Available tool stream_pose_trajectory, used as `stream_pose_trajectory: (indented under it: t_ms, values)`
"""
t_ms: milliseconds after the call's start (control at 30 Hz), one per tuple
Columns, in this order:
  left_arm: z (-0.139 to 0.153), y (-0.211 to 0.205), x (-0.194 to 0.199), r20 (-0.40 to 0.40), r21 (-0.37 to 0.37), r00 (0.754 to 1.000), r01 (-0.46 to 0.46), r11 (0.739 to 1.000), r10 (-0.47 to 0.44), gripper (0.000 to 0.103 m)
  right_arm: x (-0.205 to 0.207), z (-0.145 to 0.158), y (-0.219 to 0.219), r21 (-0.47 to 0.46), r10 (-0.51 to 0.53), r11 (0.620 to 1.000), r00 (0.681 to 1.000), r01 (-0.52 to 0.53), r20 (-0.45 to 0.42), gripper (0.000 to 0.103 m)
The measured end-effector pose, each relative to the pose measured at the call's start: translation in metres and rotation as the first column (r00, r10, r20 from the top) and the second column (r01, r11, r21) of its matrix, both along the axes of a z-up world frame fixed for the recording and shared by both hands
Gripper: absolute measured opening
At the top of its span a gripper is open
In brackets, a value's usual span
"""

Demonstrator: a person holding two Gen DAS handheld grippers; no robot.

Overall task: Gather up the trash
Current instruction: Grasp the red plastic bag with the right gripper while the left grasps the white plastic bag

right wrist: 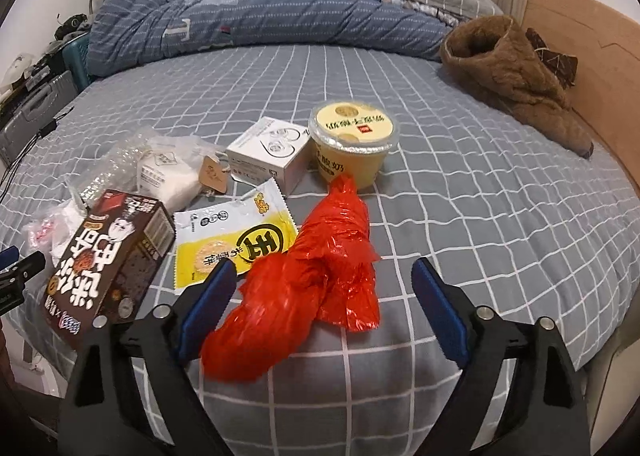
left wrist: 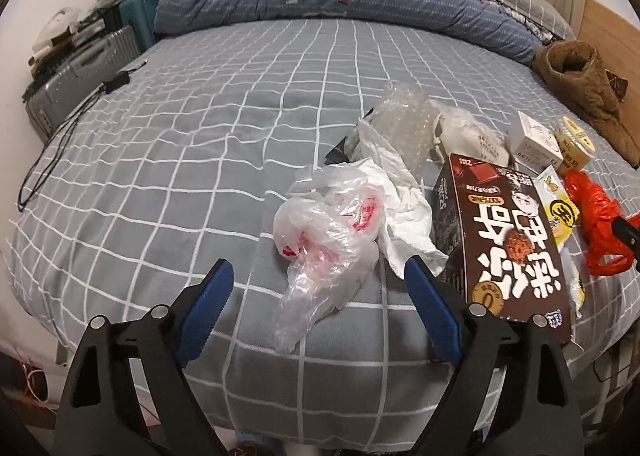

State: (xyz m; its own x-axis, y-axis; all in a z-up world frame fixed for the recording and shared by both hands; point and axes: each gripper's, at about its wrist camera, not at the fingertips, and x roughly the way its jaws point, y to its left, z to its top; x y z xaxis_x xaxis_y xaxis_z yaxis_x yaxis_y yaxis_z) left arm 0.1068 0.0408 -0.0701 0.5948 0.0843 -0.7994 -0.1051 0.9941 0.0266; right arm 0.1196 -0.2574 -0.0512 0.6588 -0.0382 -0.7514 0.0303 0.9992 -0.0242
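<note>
Left tongs (left wrist: 318, 280) stand wide, nothing pinched; a crumpled clear plastic bag (left wrist: 324, 232) with red print lies on the bed (left wrist: 180, 160) straight ahead between the blue pads, its long axis running away from the tongs, its near tail reaching down between them. Just right of the right pad: white crumpled paper (left wrist: 400, 216), then a brown snack box (left wrist: 508, 240) lying flat. Further right, a yellow wrapper (right wrist: 236, 240) ahead-left of the right tongs. Right tongs (right wrist: 324, 280) also wide, gripping nothing; a twisted red plastic bag (right wrist: 316, 276) lies between their pads, long axis slanting from near-left to far-right, closer to the left pad. Beyond it, a yellow cup (right wrist: 352, 140) and a small white box (right wrist: 268, 156). Judgement: each hand has its own bag lined up; closing should catch either.
</note>
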Motion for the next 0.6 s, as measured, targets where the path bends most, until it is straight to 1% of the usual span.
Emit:
stream_pose_trajectory:
  t_ms: [100,333,467,600]
  values:
    - [-0.003,0.001,0.005,-0.01,-0.008,1.0,0.004,1.0,-0.004,0.079,0.009,-0.006,-0.001,0.01,-0.002,1.0,1.0,0.002,-0.015,0.079]
    - [-0.015,-0.001,0.012,-0.052,-0.04,0.998,0.031,0.999,-0.033,0.051,0.022,-0.02,-0.005,0.031,-0.004,1.0,0.998,0.005,-0.062,0.061]
    - [-0.017,-0.002,0.014,-0.051,-0.045,0.998,0.032,0.998,-0.034,0.048,0.025,-0.023,-0.007,0.021,-0.012,1.0,0.997,0.013,-0.074,0.049]
    - [-0.018,-0.001,0.015,-0.053,-0.047,0.998,0.027,0.999,-0.03,0.046,0.025,-0.024,-0.011,0.021,-0.017,1.0,0.997,0.019,-0.081,0.042]
